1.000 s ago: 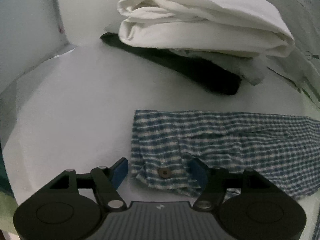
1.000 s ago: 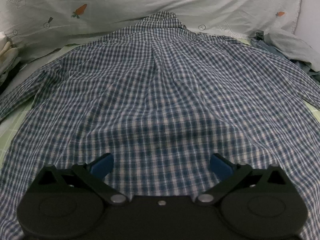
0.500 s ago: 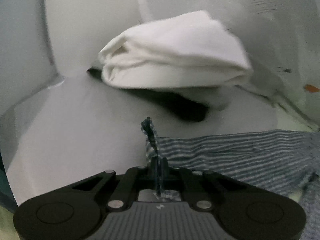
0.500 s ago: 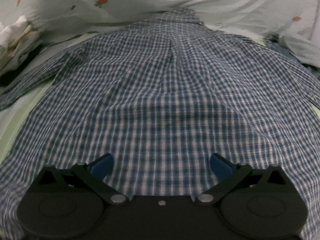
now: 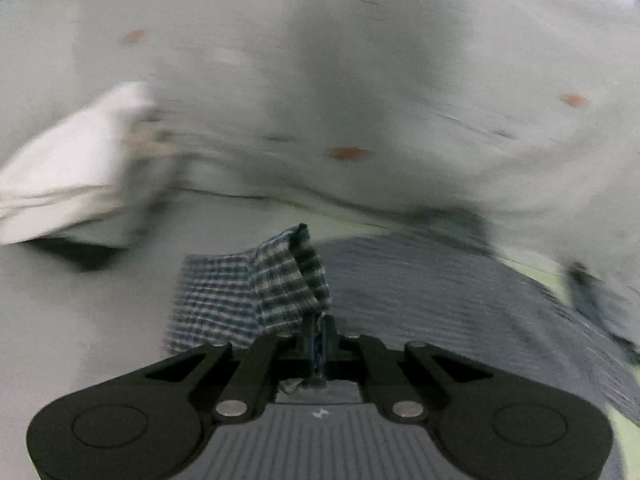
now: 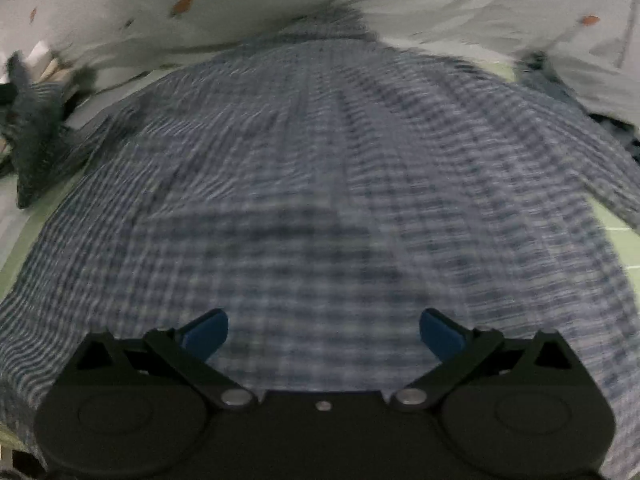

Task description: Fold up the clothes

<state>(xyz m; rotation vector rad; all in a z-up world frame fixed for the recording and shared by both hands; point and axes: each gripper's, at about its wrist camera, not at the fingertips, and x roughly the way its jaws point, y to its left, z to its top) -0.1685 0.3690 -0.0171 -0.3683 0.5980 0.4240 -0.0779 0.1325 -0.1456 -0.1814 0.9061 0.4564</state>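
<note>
A blue-and-white checked shirt (image 6: 320, 168) lies spread out, back up, on the bed, collar at the far end. My left gripper (image 5: 318, 332) is shut on the shirt's sleeve cuff (image 5: 288, 284) and holds it lifted, the cuff standing up in front of the jaws with the sleeve trailing to the right. In the right wrist view the lifted sleeve (image 6: 36, 128) shows at the far left. My right gripper (image 6: 323, 334) is open and empty, hovering low over the shirt's lower back, its blue pads (image 6: 206, 334) wide apart.
A folded white garment (image 5: 76, 172) on a dark one lies at the left. A pale sheet with small orange prints (image 5: 360, 80) bunches behind the shirt. More crumpled clothes (image 6: 540, 68) lie at the far right. Both views are motion-blurred.
My left gripper closed on the sleeve cuff, lifted it and swung right, towards the shirt body. The right gripper stayed open and moved slightly forward over the shirt.
</note>
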